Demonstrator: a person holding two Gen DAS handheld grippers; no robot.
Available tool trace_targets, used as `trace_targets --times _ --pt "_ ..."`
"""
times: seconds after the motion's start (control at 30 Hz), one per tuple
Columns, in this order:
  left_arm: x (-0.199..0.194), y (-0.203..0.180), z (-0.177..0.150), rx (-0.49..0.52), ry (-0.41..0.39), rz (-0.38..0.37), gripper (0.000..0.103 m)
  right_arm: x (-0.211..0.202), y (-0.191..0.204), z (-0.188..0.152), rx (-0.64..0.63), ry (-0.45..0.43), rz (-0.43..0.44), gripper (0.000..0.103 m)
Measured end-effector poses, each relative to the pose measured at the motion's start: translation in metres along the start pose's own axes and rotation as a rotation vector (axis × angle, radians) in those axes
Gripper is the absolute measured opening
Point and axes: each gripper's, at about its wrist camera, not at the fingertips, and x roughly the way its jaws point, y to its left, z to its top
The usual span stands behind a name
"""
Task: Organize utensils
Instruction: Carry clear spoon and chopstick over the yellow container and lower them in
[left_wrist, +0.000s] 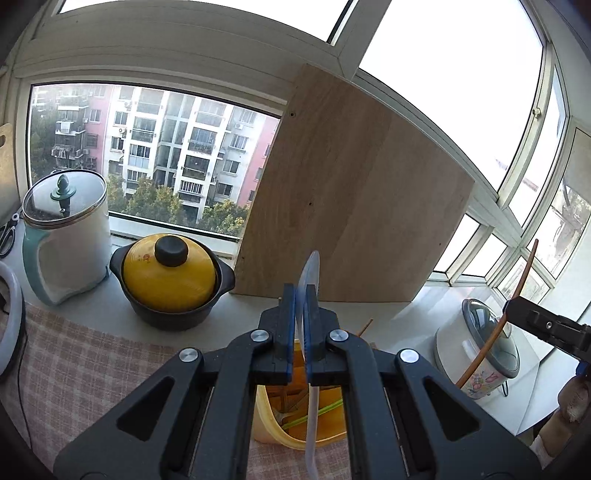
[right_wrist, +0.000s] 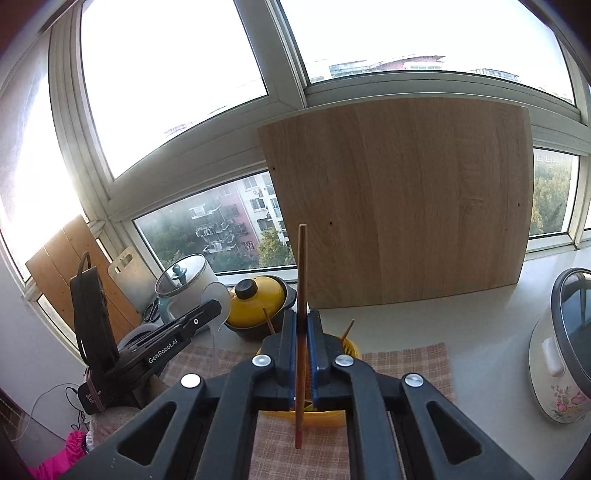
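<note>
My left gripper (left_wrist: 303, 291) is shut on a clear plastic spoon (left_wrist: 309, 266), held upright above a yellow utensil holder (left_wrist: 269, 417) that has chopsticks and green sticks inside. My right gripper (right_wrist: 303, 317) is shut on a brown wooden chopstick (right_wrist: 302, 266), upright above the same yellow holder (right_wrist: 351, 347). The right gripper with its chopstick (left_wrist: 517, 280) shows at the right of the left wrist view. The left gripper with the spoon bowl (right_wrist: 216, 295) shows at the left of the right wrist view.
A checked cloth (left_wrist: 92, 369) covers the counter. A yellow-lidded black pot (left_wrist: 170, 273), a white kettle (left_wrist: 70, 229), a large wooden board (left_wrist: 351, 192) leaning on the window and a floral rice cooker (left_wrist: 480, 350) stand around.
</note>
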Motion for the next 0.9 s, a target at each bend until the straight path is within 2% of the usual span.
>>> trace_targets --times 0.17,0.47,0.9 --pt "0.020 -0.007 0.004 0.026 -0.019 0.010 0.001 0.007 -0.005 0.013 0.024 -0.022 0.014 0.003" --pt "0.050 -0.005 0.000 0.038 -0.032 0.022 0.001 0.028 -0.015 0.020 0.022 -0.034 -0.024 0.003" --pt "0.056 -0.001 -0.010 0.058 -0.022 0.025 0.001 0.068 -0.027 0.000 0.038 0.040 -0.042 0.003"
